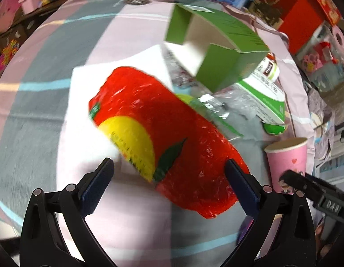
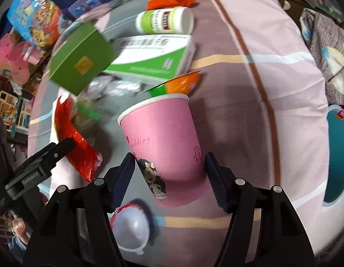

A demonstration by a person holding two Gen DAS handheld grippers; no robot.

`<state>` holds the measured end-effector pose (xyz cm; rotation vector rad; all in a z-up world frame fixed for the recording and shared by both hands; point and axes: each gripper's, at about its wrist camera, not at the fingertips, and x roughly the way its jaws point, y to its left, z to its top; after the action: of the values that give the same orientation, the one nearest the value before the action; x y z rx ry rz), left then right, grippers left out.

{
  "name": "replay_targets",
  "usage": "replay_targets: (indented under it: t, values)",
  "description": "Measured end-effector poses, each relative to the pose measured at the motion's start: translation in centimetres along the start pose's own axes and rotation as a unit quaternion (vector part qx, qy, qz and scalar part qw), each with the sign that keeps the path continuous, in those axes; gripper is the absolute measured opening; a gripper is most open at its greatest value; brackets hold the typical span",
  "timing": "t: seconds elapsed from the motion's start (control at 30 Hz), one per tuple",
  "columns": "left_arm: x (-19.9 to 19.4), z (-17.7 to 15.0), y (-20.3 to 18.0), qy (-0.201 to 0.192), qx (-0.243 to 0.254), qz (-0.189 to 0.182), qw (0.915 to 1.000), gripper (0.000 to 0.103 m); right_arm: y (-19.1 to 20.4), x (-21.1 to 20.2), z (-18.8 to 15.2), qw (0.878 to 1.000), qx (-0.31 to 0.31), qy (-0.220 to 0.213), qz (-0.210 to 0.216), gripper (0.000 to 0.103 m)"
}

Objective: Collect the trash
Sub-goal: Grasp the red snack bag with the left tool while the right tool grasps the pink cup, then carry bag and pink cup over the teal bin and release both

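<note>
A red and yellow plastic wrapper (image 1: pixel 163 133) lies on a white tissue (image 1: pixel 87 111) on the striped bedsheet. My left gripper (image 1: pixel 169 171) is open, its fingers on either side of the wrapper's near end. A pink paper cup (image 2: pixel 163 142) stands upright; it also shows in the left wrist view (image 1: pixel 287 158). My right gripper (image 2: pixel 169 169) is open with its fingers on either side of the cup's base, close to its walls. The wrapper also shows in the right wrist view (image 2: pixel 76 146).
An open green box (image 1: pixel 216 49), a green and white carton (image 2: pixel 154 60), a white bottle (image 2: pixel 165 21), crumpled clear plastic (image 1: pixel 194 84), an orange packet (image 2: pixel 169 1) and a white plastic lid (image 2: pixel 131 229) lie around. A teal bin (image 2: pixel 336 155) stands at the right.
</note>
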<state>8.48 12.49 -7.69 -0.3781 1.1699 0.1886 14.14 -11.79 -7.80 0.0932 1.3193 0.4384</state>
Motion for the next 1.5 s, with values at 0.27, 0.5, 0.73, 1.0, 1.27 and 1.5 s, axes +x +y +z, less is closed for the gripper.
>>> replay_targets:
  t: [0.27,0.5,0.73,1.0,1.27,1.5]
  values:
    - [0.3,0.5,-1.1,0.019,-0.035,-0.026,0.9989,0.099,-0.4,-0.6,-1.5,1.000,0.004,-0.009,0.008,0.062]
    - [2.0,-0.8,-3.4,0.036,0.007,-0.003,0.9993,0.082,-1.8,-1.0,-2.4,1.000,0.021,-0.011,0.012,0.062]
    - [0.0,-2.5,-2.4,0.016,0.072,-0.016,0.9971,0.036,-2.5,-1.0,-2.4,0.999,0.029,-0.013,0.019,0.063]
    - [-2.9,-3.5,-0.9,0.000,0.091,-0.042,0.9949,0.035,-2.2,0.0,-1.8,1.000,0.020,-0.006,0.022,0.063]
    - [-6.7,-2.8,-4.1,-0.044,0.144,-0.057,0.9869,0.035,-3.5,-3.2,-2.2,0.996,0.034,-0.057,0.051,0.060]
    - [-7.4,-2.6,-8.9,-0.037,0.204,-0.152,0.9663,0.035,-6.7,-6.6,-2.7,0.991,0.068,-0.100,0.053,0.060]
